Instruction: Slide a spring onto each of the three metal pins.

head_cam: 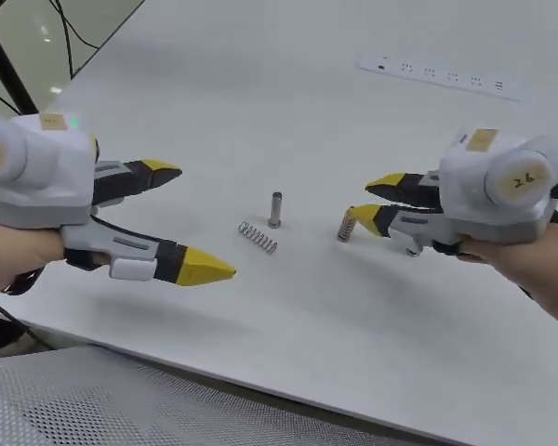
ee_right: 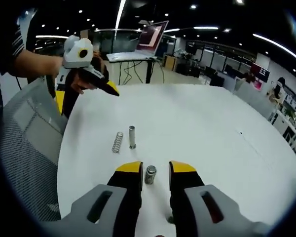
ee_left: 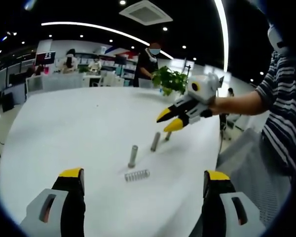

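A bare metal pin (head_cam: 275, 210) stands upright mid-table, and a loose spring (head_cam: 258, 237) lies just beside it. Another upright pin with a spring on it (head_cam: 346, 226) stands at the tips of my right gripper (head_cam: 374, 200). In the right gripper view that sprung pin (ee_right: 150, 174) sits between the open jaws of my right gripper (ee_right: 156, 168), with gaps on both sides. My left gripper (head_cam: 188, 220) hovers wide open to the left of the loose spring (ee_left: 137, 175). The left gripper view shows a third small pin (ee_left: 167, 136) under the right gripper (ee_left: 170, 120).
A white power strip (head_cam: 439, 76) lies at the far right of the white table (head_cam: 260, 111). The table's near edge runs along a grey mesh chair (head_cam: 93, 400). People and desks stand far off in the room.
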